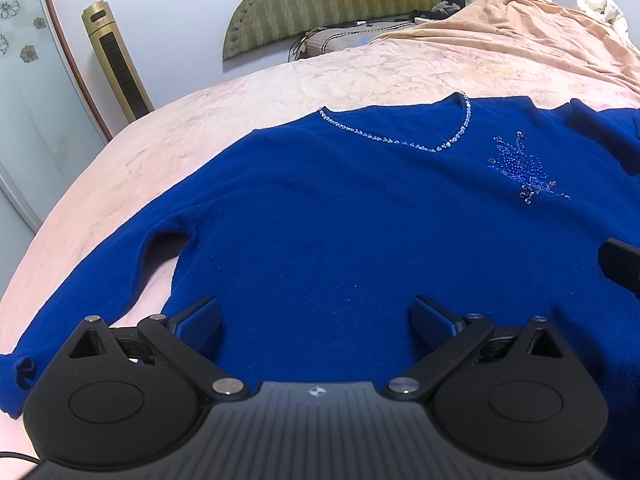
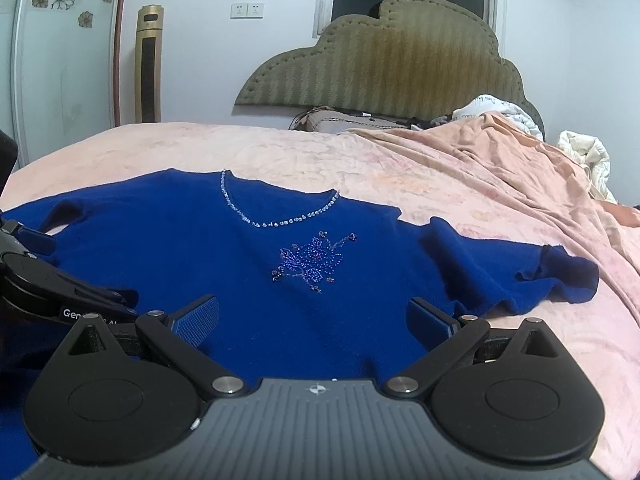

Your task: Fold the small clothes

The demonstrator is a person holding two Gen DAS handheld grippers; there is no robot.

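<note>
Tower fan (image 2: 150, 64) at 10 o'clock, beside wall. Left gripper (image 1: 316, 322) fingers spread wide, empty, over blue sweater (image 1: 340, 216) lying flat on bed (image 1: 248, 96). Right gripper (image 2: 314, 322) likewise wide, empty. Rumpled blanket (image 2: 500, 160) at 2 o'clock, clear of sweater.
</note>
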